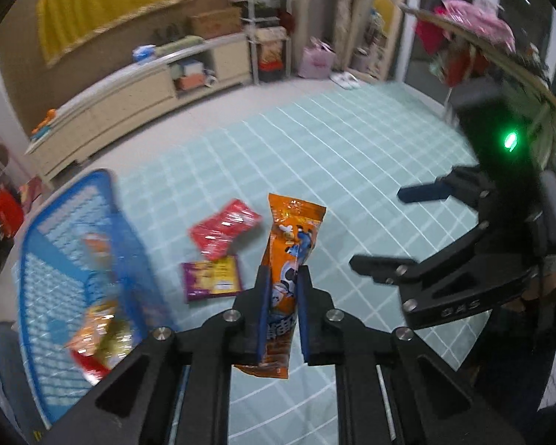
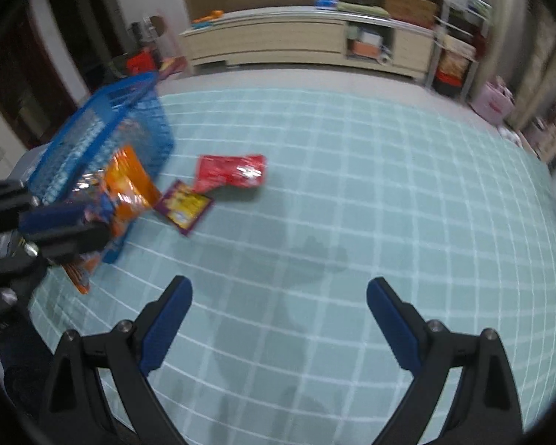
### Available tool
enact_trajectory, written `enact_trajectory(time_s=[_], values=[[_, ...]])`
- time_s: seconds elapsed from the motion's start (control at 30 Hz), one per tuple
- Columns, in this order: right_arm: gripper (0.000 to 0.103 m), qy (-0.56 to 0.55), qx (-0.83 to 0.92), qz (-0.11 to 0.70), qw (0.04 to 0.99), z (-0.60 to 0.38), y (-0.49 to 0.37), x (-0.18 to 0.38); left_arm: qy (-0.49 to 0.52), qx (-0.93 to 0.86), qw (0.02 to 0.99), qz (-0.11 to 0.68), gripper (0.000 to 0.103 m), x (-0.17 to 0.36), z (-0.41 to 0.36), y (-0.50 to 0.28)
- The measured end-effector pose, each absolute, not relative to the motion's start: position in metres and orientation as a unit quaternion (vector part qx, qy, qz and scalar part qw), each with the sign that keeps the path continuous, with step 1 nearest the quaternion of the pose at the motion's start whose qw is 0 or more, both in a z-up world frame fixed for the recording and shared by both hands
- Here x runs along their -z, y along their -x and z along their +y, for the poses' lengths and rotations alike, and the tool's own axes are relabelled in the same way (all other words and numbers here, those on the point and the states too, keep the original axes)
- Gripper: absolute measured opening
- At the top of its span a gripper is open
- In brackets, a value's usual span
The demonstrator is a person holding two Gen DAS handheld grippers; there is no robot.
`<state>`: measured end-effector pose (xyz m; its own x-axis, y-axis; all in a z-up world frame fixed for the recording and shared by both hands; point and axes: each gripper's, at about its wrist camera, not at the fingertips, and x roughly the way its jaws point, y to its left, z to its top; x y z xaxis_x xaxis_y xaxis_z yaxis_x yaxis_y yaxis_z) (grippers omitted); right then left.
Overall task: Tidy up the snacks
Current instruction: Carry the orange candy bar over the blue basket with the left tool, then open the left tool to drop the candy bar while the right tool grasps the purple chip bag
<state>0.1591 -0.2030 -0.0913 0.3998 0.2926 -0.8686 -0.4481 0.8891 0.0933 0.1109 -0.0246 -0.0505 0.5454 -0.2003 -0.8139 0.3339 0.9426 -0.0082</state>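
An orange snack pouch (image 1: 291, 259) is seen clamped between the blue-padded fingers of the left gripper (image 1: 282, 289), held upright and clear of the pale-green checked mat (image 1: 352, 155). The pouch is long and narrow, w/ a crimped top edge, glossy orange film, a blue-and-white cartoon figure printed down the front and lettering near the bottom; its lower end hangs below the pads. In the right wrist view the same pouch is glimpsed at frame left, blurred, in front of the blue basket (image 2: 107, 126). The right gripper (image 2: 280, 319) is shown w/ jaws spread wide and nothing between them, held above bare mat. Two more packets are left lying on the mat, approx. centre-left: a red packet (image 1: 224, 231), shiny and crumpled, and a flat purple-and-yellow packet (image 1: 211, 277) just beside it, their corners touching or overlapping; which cannot be told. The basket, a perforated plastic one, is pictured at the mat's left edge, w/ several orange, yellow and red packets (image 1: 100, 337) already inside, blurred. A low cream cabinet (image 1: 129, 100) is visible along the far wall, well apart from the mat's snacks.
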Motion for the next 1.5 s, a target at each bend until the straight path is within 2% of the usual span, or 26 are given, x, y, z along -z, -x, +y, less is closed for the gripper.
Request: enact_trajectory(time_s=[0.27,0.53,0.73,1.17,1.33,1.4,1.47,1.5], values=[[0.097,0.126,-0.280,0.499,0.810,-0.133,-0.174,0.098,-0.021,0.054,0.899,0.434,0.012,0.026,0.055,-0.102],[0.097,0.161,-0.308,0.523,0.779,-0.080,-0.187,0.140,0.022,-0.010,0.890,0.455,0.012,0.041,0.117,-0.104],[0.097,0.176,-0.300,0.538,0.768,-0.060,-0.203,0.171,0.031,-0.024,0.880,0.473,0.012,0.055,0.128,-0.112],[0.096,0.204,-0.328,0.530,0.755,-0.039,-0.221,0.183,0.036,-0.021,0.865,0.500,0.012,0.084,0.139,-0.130],[0.082,0.230,-0.343,0.513,0.752,-0.035,-0.218,0.181,0.028,-0.011,0.860,0.510,0.012,0.090,0.135,-0.134],[0.064,0.230,-0.349,0.507,0.754,-0.035,-0.215,0.178,0.021,-0.009,0.860,0.510,0.012,0.092,0.134,-0.136],[0.061,0.232,-0.355,0.505,0.752,-0.036,-0.213,0.177,0.023,-0.010,0.859,0.511,0.012,0.092,0.135,-0.137],[0.055,0.235,-0.356,0.503,0.752,-0.036,-0.211,0.176,0.028,-0.011,0.858,0.512,0.012,0.093,0.137,-0.137]])
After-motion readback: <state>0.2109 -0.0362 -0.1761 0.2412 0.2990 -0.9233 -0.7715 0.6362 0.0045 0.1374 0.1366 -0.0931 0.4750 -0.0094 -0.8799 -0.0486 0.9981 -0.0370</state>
